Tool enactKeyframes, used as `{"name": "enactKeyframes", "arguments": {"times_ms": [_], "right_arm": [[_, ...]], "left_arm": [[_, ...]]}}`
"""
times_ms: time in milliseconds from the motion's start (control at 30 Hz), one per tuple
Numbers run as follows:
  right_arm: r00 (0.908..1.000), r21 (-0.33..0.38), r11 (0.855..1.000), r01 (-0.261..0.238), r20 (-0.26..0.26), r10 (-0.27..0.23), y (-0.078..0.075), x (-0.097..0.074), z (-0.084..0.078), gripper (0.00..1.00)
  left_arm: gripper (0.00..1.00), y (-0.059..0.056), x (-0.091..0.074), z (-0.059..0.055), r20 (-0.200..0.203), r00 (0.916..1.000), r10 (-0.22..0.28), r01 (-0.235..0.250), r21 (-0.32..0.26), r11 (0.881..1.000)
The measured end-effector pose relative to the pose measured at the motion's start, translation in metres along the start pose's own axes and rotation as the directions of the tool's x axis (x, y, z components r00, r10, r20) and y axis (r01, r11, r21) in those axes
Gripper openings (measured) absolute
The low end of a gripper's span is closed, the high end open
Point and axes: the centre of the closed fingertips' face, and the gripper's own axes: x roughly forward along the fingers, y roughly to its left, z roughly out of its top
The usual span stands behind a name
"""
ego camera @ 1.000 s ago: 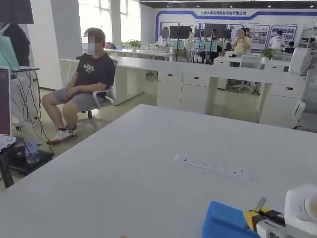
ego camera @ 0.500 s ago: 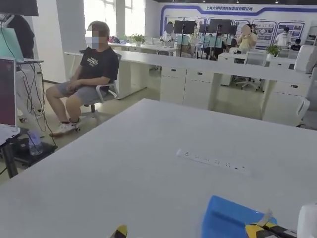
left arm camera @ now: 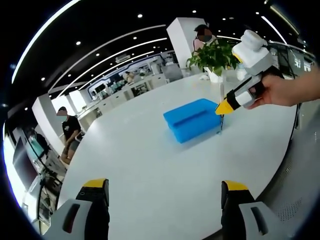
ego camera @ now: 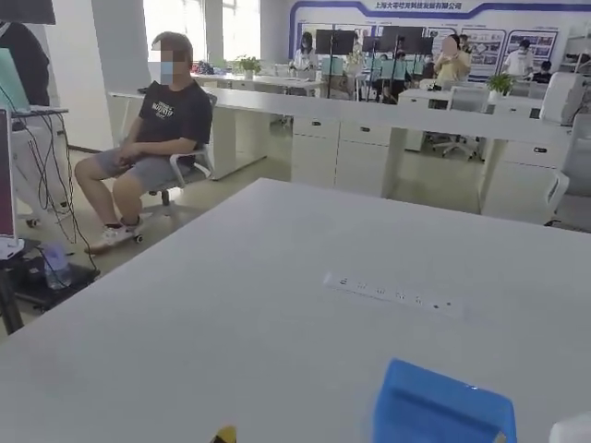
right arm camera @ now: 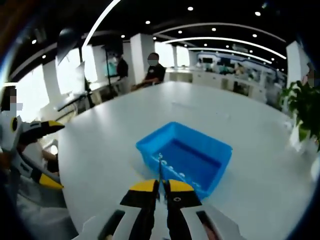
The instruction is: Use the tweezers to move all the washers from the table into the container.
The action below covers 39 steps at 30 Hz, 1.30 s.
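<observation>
the tweezers (right arm camera: 160,172) stick straight out from between the jaws of the right tongs (right arm camera: 160,186). the jaws are closed on them, with the yellow tips nearly together. the thin point of the tweezers is over the near wall of the blue container (right arm camera: 200,150); i cannot tell if it touches the wall. the container sits just ahead of the right tongs on the white counter (right arm camera: 110,135). along its near inner wall there is a row of small pale dots (right arm camera: 172,170), too small to say if they are washers.

in the left gripper view a hand (left arm camera: 282,90) holds the right tongs at the right corner of the container, and the tweezers point down to the counter there. the left tongs (left arm camera: 164,187) are well apart from the container, which lies ahead of them and a little to the right. their jaws are spread wide and grip nothing. in the right gripper view they come in from the left side, also with the jaws spread.

beyond the right tongs a green plant (left arm camera: 215,52) stands on the counter. in the head view a white power strip (ego camera: 392,297) lies on the counter past the container. far ahead of both tongs, a seated person (ego camera: 157,138) is on a chair beyond the counter's left corner.
</observation>
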Motion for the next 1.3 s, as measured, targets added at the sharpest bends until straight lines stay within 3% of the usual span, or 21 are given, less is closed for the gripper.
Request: {"name": "enactKeyframes", "arguments": {"times_ms": [167, 300, 533, 833, 1300], "right_arm": [[0.9998, 0.008, 1.0, -0.012, -0.019, 0.012, 0.0, 0.009, -0.008, 0.04], [0.9997, 0.025, 0.999, -0.02, -0.01, 0.021, -0.001, 0.01, -0.005, 0.04], [0.9995, 0.004, 1.0, -0.024, -0.022, 0.024, -0.002, 0.017, -0.011, 0.04], [0.9996, 0.021, 0.999, -0.026, -0.01, 0.026, -0.004, 0.015, -0.008, 0.04], [0.9992, -0.02, 0.999, -0.037, -0.017, 0.037, -0.003, 0.02, -0.006, 0.04]], "left_arm": [[0.95, 0.0, 0.001, -0.002, -0.012, 0.9999, 0.003, -0.003, 0.004, 1.0], [0.95, 0.001, 0.002, -0.003, -0.019, 0.9998, 0.005, -0.005, 0.006, 1.0], [0.95, 0.001, 0.002, -0.005, -0.029, 0.9995, 0.008, -0.008, 0.011, 1.0], [0.95, 0.001, 0.002, -0.007, -0.039, 0.9992, 0.008, -0.007, 0.021, 1.0], [0.94, 0.002, 0.002, -0.008, -0.045, 0.9989, 0.015, -0.014, 0.021, 1.0]]}}
